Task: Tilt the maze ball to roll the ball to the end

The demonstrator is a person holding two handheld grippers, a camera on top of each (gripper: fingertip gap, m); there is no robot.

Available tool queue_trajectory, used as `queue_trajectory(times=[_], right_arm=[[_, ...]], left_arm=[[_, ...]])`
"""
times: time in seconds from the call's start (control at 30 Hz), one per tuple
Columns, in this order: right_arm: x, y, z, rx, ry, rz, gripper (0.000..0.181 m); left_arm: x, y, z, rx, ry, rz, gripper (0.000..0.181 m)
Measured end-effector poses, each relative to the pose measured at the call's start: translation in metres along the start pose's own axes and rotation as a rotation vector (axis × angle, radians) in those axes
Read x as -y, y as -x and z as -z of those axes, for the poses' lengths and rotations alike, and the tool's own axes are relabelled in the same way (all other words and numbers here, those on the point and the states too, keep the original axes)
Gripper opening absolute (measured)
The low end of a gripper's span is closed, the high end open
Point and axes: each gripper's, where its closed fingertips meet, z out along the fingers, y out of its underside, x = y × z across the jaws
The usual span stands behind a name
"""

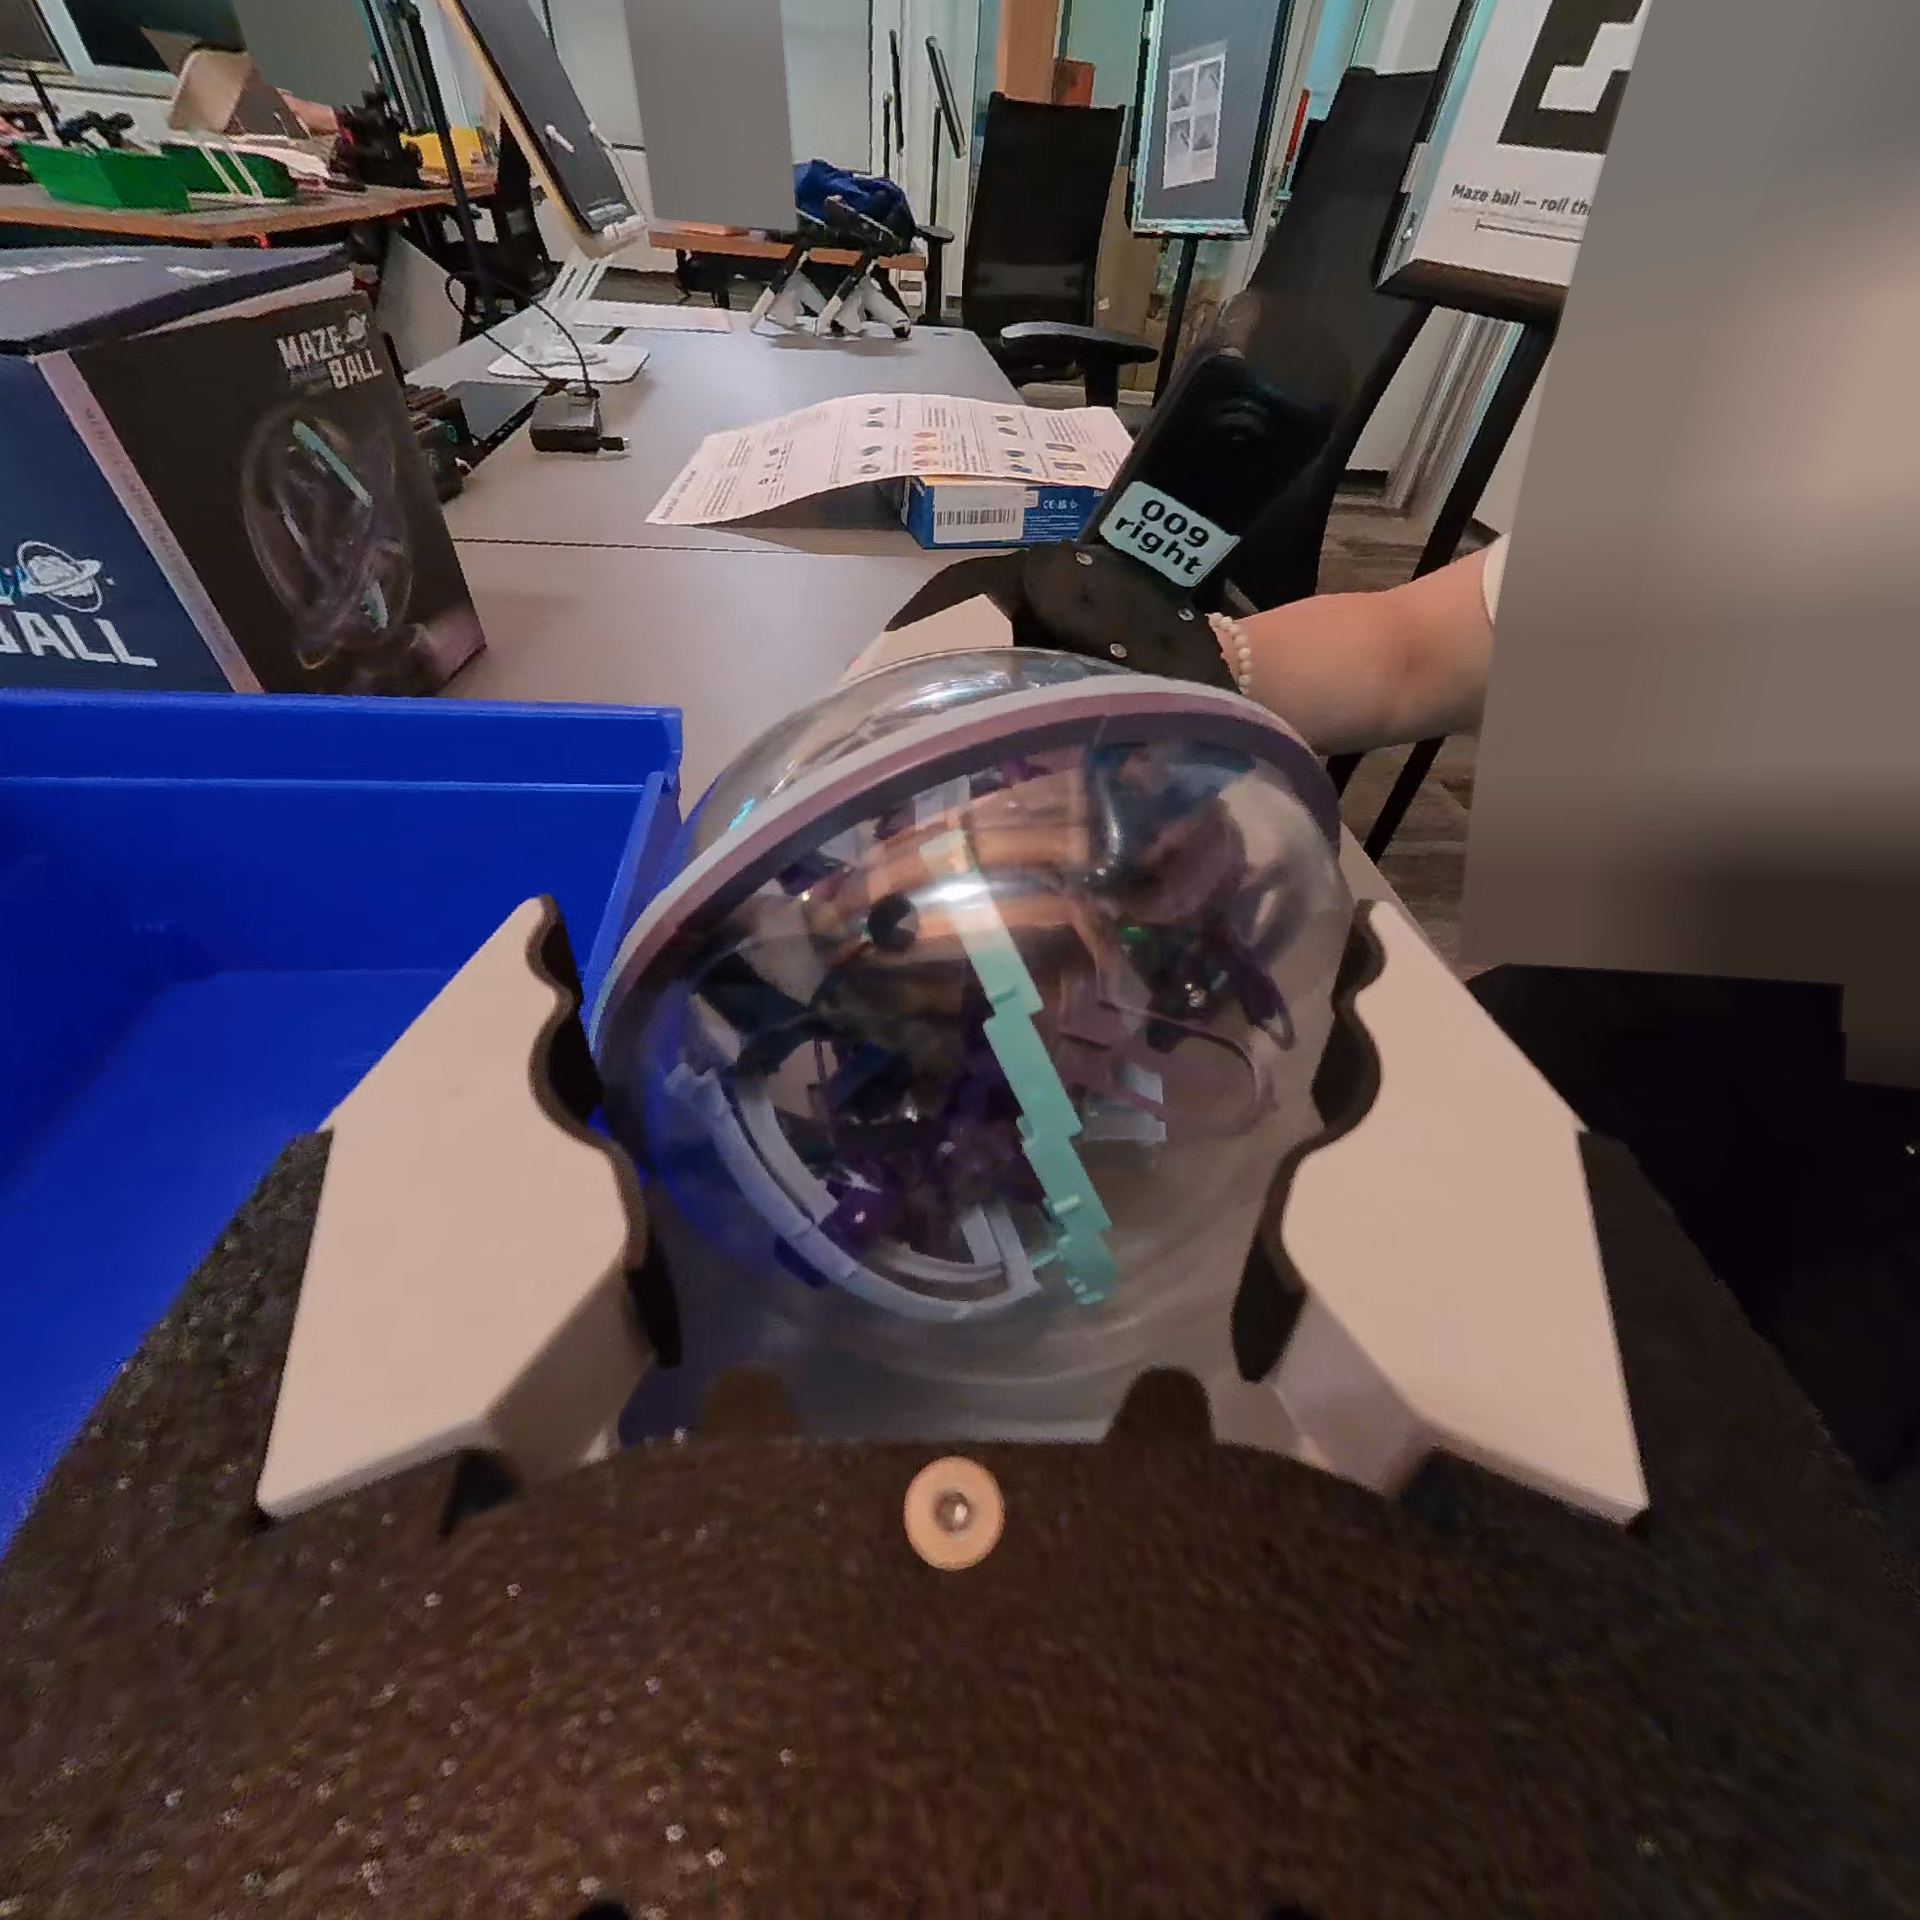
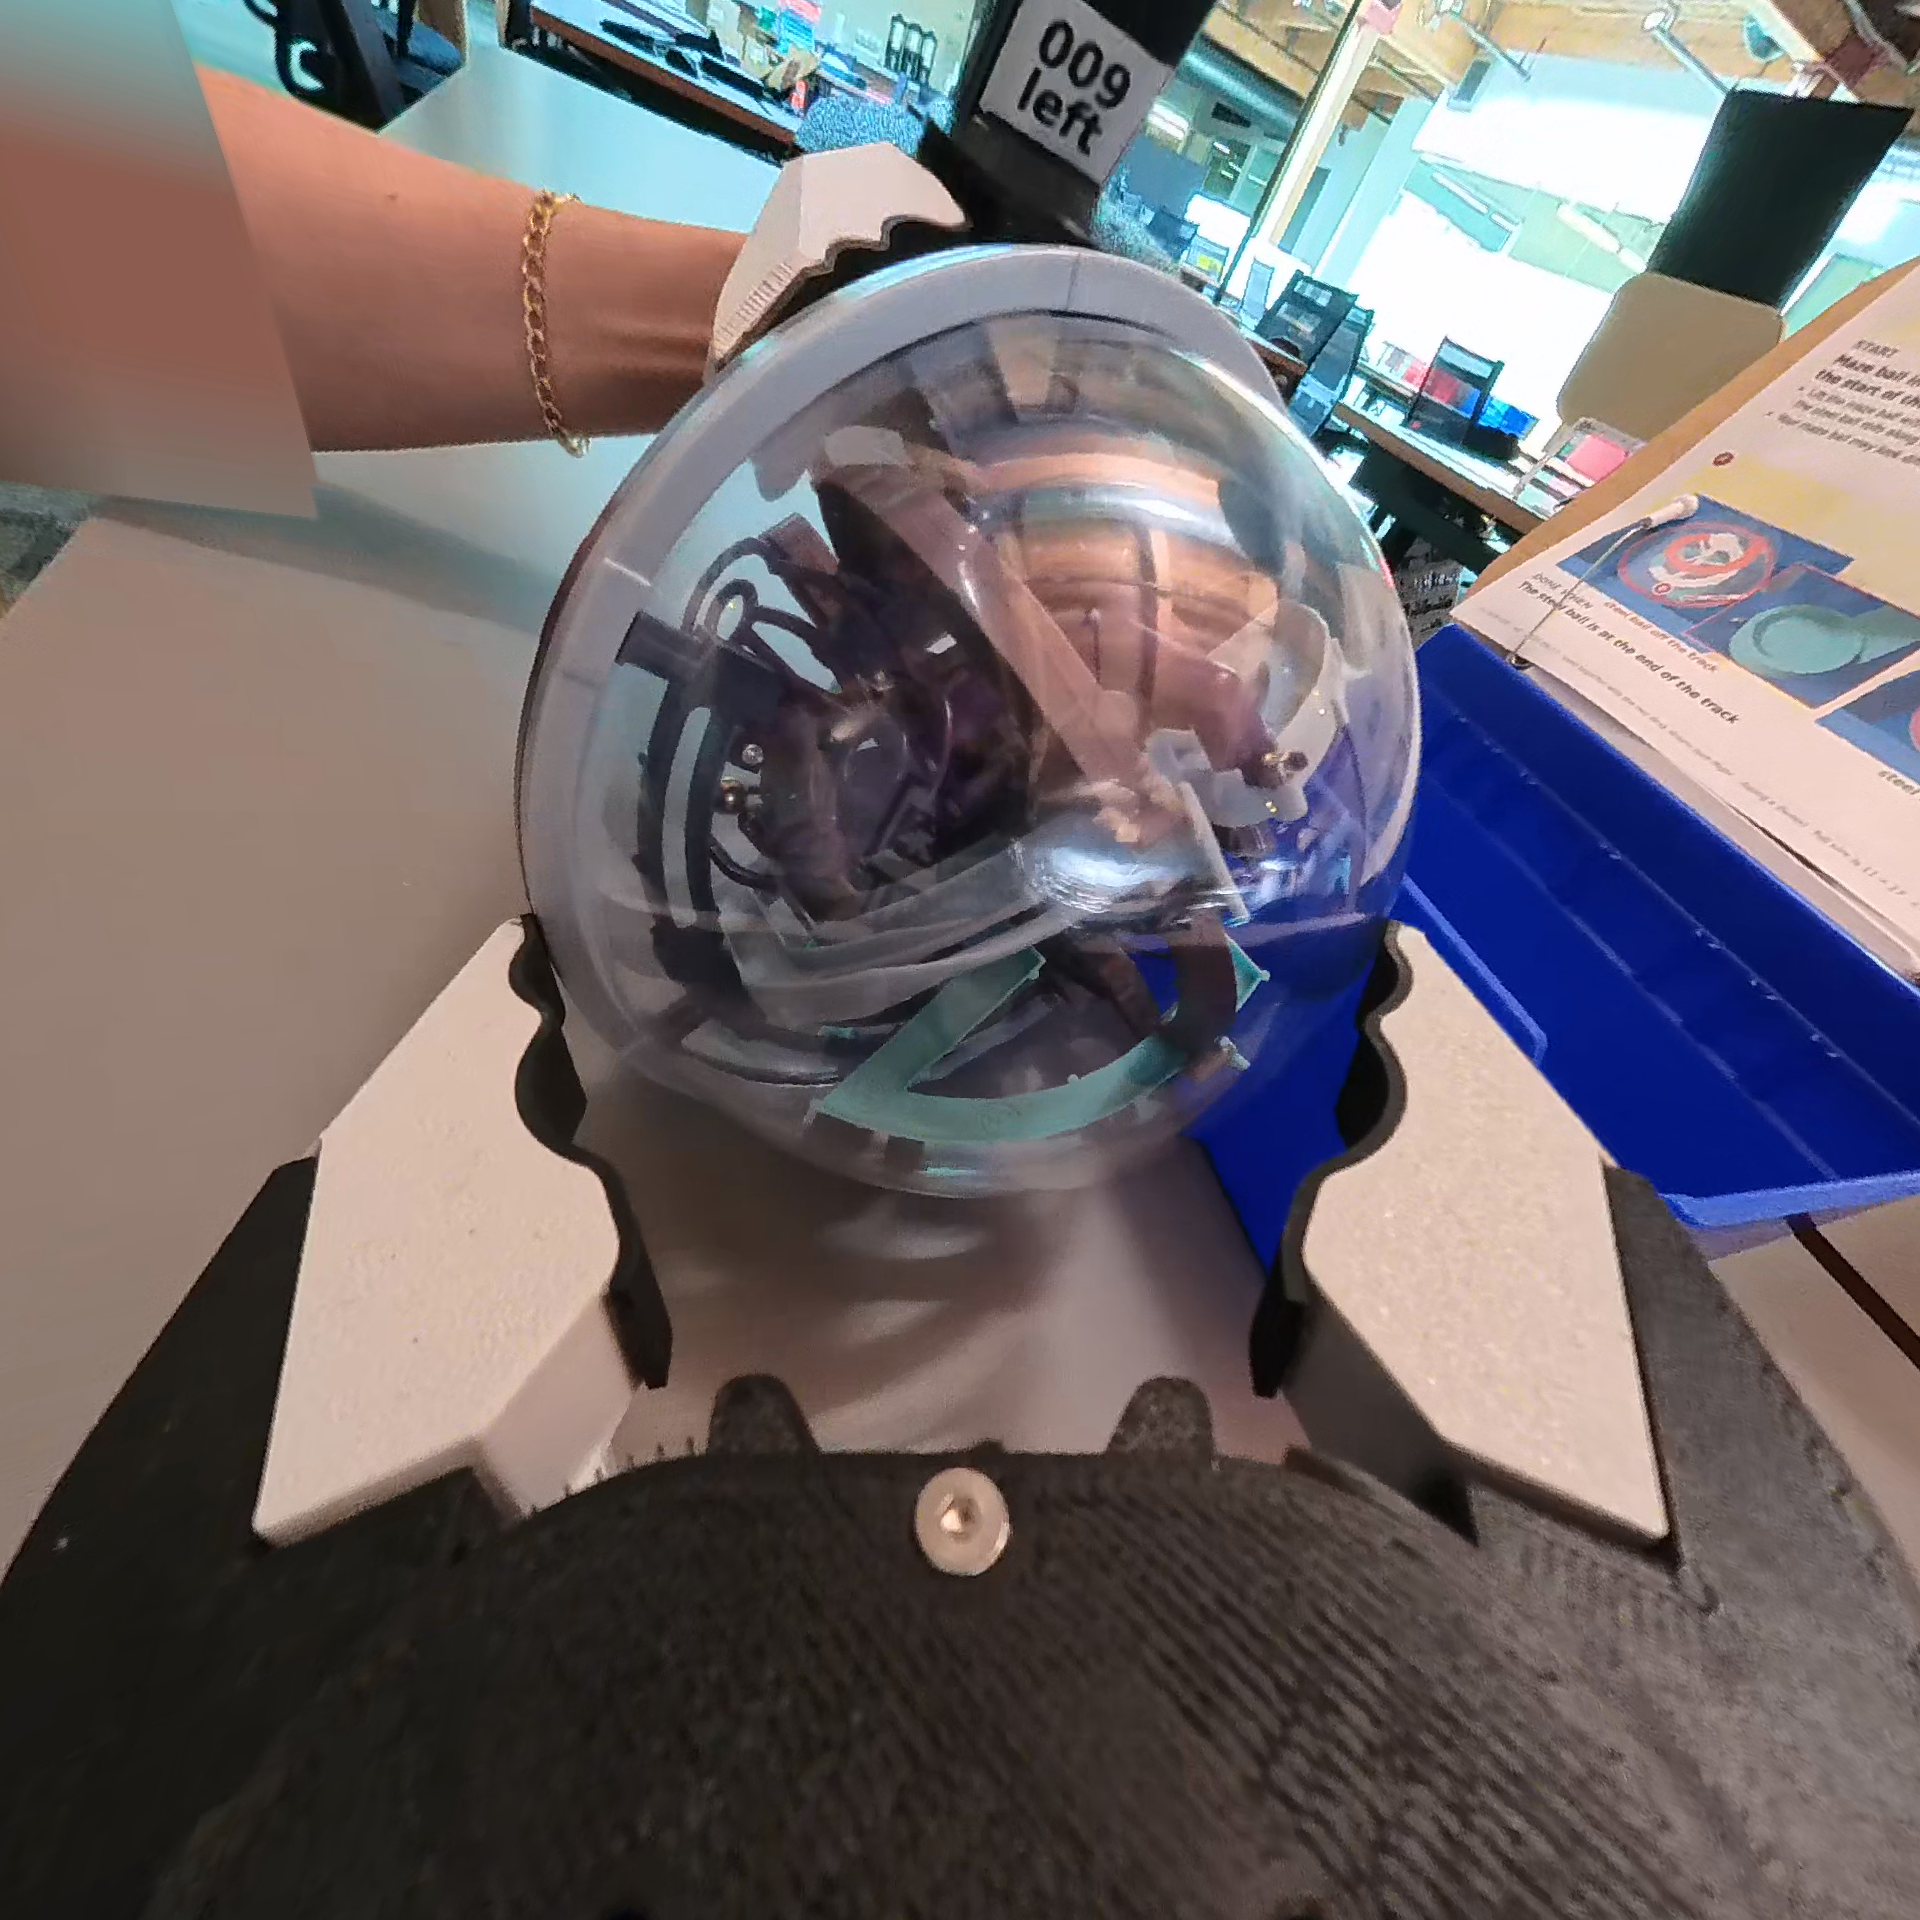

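Jaws of left gripper and right gripper are spread wide, cradling the transparent maze ball from opposite sides above the grey table, seemingly to permit controlled tilting.

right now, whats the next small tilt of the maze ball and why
Probably a slow, slight tilt. Both grippers, left and right, hold the maze ball off the table, and what look like small steel balls sit on a dark track.
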Motion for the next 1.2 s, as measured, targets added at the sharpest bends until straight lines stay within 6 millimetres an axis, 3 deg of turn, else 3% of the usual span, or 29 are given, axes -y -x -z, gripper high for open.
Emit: queue_trajectory(times=[0.5,1.2], right_arm=[[0.007,0.0,0.003,0.003,-0.018,-0.033,0.152],[0.001,-0.012,0.014,0.058,-0.093,-0.156,0.134]], left_arm=[[0.002,-0.002,-0.011,0.085,-0.032,0.037,0.139],[0.003,0.008,-0.008,0.239,-0.157,0.112,0.138]])
